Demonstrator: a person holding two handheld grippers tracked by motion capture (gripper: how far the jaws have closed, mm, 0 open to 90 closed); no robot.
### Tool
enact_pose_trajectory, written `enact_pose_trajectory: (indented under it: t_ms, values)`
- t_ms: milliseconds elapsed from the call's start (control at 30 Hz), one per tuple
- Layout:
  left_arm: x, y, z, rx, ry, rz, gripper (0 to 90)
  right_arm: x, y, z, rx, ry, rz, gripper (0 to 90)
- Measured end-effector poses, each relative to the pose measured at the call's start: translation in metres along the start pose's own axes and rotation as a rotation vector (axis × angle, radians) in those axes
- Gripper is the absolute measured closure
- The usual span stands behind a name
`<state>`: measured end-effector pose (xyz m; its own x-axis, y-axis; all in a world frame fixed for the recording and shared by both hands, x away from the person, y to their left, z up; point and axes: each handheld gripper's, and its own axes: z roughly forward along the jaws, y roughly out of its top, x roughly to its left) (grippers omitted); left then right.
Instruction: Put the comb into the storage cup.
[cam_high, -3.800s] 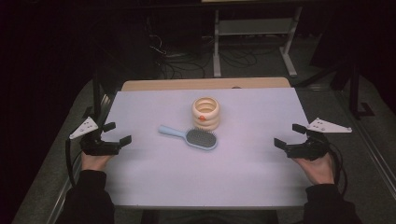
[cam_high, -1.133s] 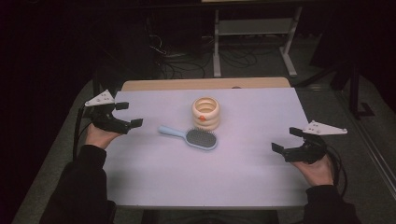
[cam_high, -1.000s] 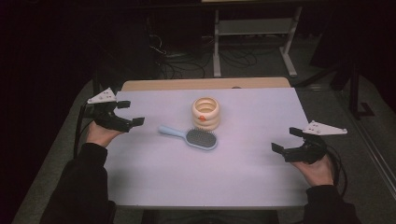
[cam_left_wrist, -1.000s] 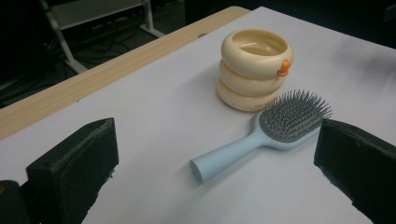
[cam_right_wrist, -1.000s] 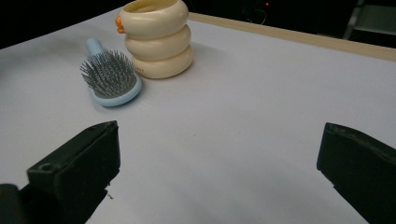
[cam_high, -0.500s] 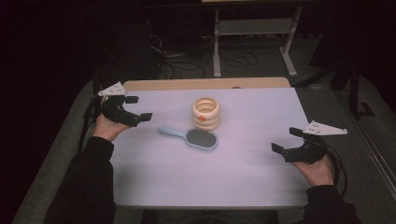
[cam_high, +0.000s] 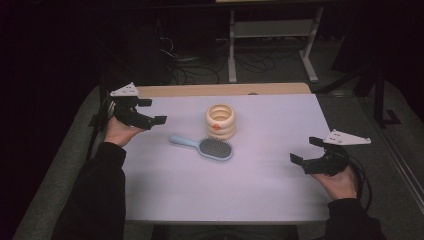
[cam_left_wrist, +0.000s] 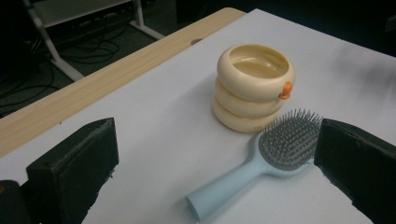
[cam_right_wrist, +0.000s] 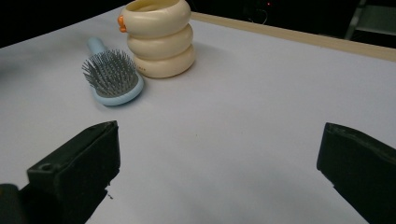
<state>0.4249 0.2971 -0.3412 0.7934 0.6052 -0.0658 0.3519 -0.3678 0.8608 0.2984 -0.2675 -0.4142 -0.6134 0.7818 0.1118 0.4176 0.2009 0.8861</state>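
Observation:
A light blue hairbrush (cam_high: 204, 146) (cam_left_wrist: 261, 163) (cam_right_wrist: 112, 74) lies bristles up in the middle of the white table cover (cam_high: 260, 175), its handle toward the left. Just behind it stands a cream ribbed holder (cam_high: 220, 121) (cam_left_wrist: 253, 86) (cam_right_wrist: 160, 37) shaped like three stacked rings, with a small orange tab. My left gripper (cam_high: 151, 111) (cam_left_wrist: 219, 168) hovers open at the far left of the cover, aimed at the brush handle, with nothing between its jaws. My right gripper (cam_high: 306, 150) (cam_right_wrist: 219, 163) is held open and empty low over the right side, well apart from both objects.
A wooden table edge (cam_high: 220, 90) shows behind the cover. Beyond it the dark floor holds cables (cam_high: 185, 60) and a metal rack frame (cam_high: 270, 35). The person's dark sleeves come in at the lower left (cam_high: 95, 200) and lower right (cam_high: 350, 220).
My left gripper has moved up and toward the far left corner, then turned in toward the brush. The right gripper, the brush and the holder have stayed put.

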Motion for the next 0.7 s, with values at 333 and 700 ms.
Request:
enact_pose_trajectory:
  t_ms: [333, 700]
  values:
    - [0.005, 0.007, 0.019, 0.05, 0.0, 0.006, 0.0, 0.0, 0.0, 0.001, 0.005, -0.002, -0.002, 0.0]
    - [0.011, 0.005, 0.036, 0.058, 0.016, -0.007, 6.1, 0.0, 0.0, 0.001, 0.003, -0.001, -0.002, 0.0]
